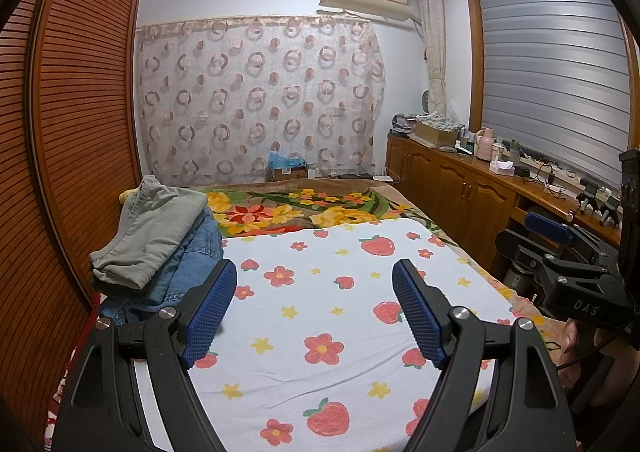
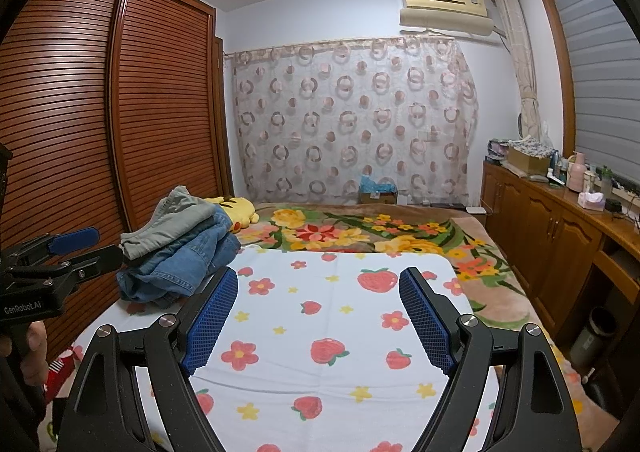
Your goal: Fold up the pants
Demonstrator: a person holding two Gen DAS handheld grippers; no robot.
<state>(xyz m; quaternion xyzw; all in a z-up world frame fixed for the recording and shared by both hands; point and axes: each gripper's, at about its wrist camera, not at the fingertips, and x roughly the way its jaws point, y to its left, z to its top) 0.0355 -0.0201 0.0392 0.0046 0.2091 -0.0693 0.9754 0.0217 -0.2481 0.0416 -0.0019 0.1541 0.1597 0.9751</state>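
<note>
Above the strawberry sheet (image 1: 320,292), both grippers' fingers (image 1: 216,304) gape wide (holding nothing).

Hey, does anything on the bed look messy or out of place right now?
Mostly tidy. The one untidy spot is the clothes pile at the bed's left edge: grey-green pants lie on crumpled blue jeans, bunched rather than folded. The strawberry-print sheet lies flat, with nothing spilled or damaged in view.

left wrist view: low over the bed's (image 1: 320,332) near end, facing the far curtain (image 1: 260,99).
right wrist view: just right of it, same heading.
shared: bed, curtain, clothes pile (image 2: 180,252).
</note>
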